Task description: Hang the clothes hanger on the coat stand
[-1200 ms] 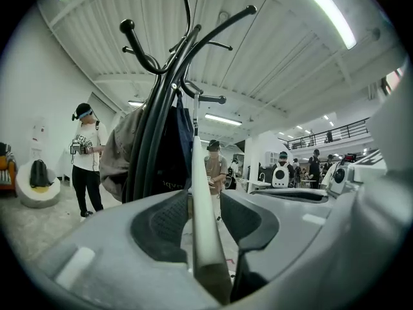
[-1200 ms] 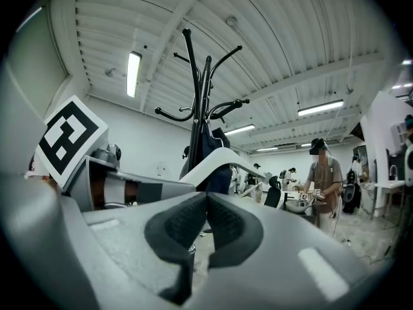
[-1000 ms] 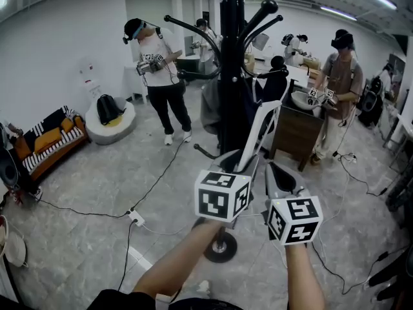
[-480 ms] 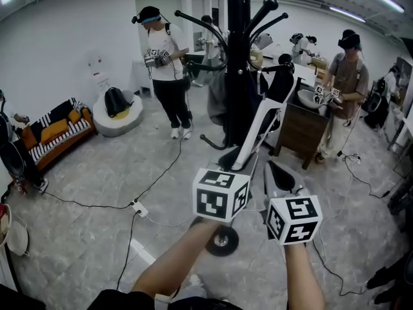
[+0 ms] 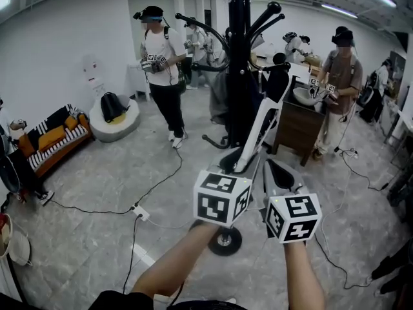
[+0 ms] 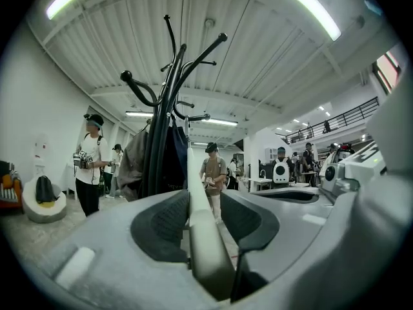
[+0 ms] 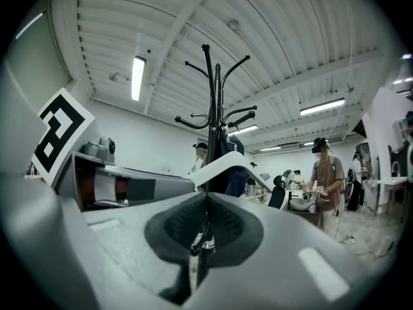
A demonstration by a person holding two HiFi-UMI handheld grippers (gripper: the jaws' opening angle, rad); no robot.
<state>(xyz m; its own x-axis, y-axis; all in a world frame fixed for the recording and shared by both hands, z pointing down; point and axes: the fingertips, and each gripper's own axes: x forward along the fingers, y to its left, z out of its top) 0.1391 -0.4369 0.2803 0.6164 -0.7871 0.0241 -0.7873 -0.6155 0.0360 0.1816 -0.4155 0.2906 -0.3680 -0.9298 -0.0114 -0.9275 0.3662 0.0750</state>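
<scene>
Hanger (image 5: 258,131) in left tongs (image 6: 205,234), right tongs (image 7: 205,232)

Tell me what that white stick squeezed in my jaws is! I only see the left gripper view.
Observer: The head view shows it is one arm of a white plastic clothes hanger, clamped in the left gripper and slanting up toward the tall black metal coat stand.
Operator: Is my other gripper doing anything?
Observer: Yes. The right gripper view shows the right gripper shut on what looks like the hanger's thin metal hook.
</scene>
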